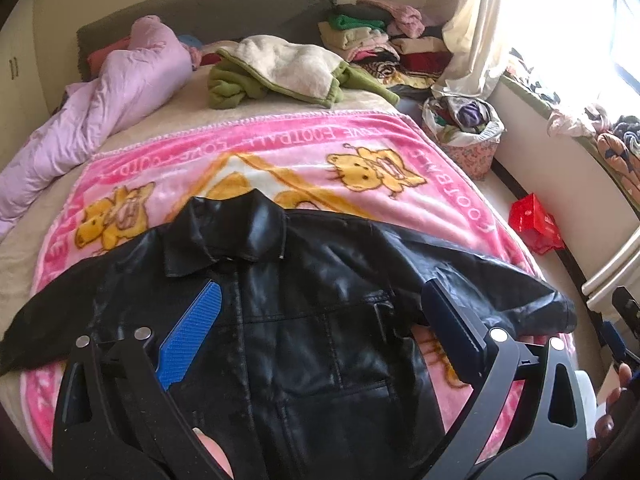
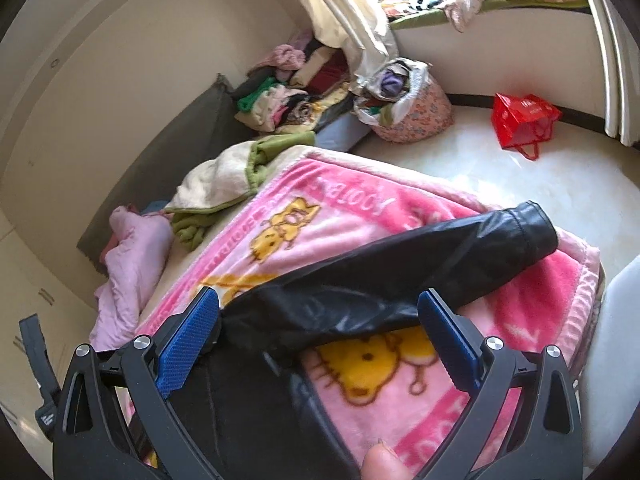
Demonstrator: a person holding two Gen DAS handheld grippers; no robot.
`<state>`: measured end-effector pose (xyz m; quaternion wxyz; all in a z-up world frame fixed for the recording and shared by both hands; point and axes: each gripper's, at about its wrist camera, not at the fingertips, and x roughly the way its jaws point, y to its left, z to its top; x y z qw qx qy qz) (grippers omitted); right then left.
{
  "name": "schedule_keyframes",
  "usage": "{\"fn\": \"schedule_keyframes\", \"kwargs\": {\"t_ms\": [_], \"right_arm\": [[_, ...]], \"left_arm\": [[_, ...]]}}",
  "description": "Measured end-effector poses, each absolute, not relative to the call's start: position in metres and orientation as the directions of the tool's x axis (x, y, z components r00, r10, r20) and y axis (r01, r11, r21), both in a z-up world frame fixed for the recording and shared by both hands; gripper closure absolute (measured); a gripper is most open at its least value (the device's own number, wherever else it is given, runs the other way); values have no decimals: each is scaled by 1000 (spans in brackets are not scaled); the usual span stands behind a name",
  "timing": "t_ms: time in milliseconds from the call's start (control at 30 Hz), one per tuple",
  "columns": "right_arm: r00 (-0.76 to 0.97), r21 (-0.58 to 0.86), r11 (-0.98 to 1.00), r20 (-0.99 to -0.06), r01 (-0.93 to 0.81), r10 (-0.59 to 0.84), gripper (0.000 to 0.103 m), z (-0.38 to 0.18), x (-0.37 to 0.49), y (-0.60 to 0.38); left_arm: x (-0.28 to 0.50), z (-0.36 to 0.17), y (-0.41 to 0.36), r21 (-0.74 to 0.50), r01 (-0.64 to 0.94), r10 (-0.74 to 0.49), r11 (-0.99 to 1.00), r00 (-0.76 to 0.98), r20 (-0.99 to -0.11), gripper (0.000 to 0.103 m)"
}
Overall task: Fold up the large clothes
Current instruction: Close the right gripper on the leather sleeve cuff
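A black leather jacket (image 1: 304, 300) lies front-up on a pink cartoon blanket (image 1: 280, 152) on the bed, collar toward the headboard, both sleeves spread out. My left gripper (image 1: 320, 300) hovers open over the jacket's chest, its blue pads wide apart with nothing between them. In the right wrist view the jacket's right sleeve (image 2: 400, 264) stretches toward the bed's corner, cuff at the far end. My right gripper (image 2: 320, 312) is open above the sleeve near the armpit, one finger on each side of it, gripping nothing.
A green and cream blanket (image 1: 288, 68) and lilac quilt (image 1: 100, 92) lie near the headboard. Stacked folded clothes (image 1: 380, 40) sit at the back right. A floral basket of clothes (image 1: 468, 136) and red bag (image 1: 534, 222) stand on the floor right of the bed.
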<state>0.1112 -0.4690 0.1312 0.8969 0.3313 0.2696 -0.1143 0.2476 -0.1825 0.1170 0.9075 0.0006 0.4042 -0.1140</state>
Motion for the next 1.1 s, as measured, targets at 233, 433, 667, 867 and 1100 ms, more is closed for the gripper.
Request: {"fn": "schedule_keyframes", "kwargs": {"t_ms": [233,433,667,867,1100], "right_arm": [[793,542,700,-607,465,-56,4,100,113,-505],[749,534,653,-659,536,-76,4,65,115,-534],[706,551,572,-705,608,-71,4,20,117,-562],[689,594,484,-725,643,-26,4,-19,124,-588],[726,667,401,-688,628,8,4,-47,134,-616]], "left_arm": [[265,94,-202,-115,236,-239,965,607,-758,9],[275,63,-219,-118,267,-254,956,560,-789,9],[286,26,-238,-107,297,-254,949,517,-818,9],[292,-3,-246,-98,311,-245,945,478,-844,9],[295,-29,-256,-127,337,-273,933,432,-860,9]]}}
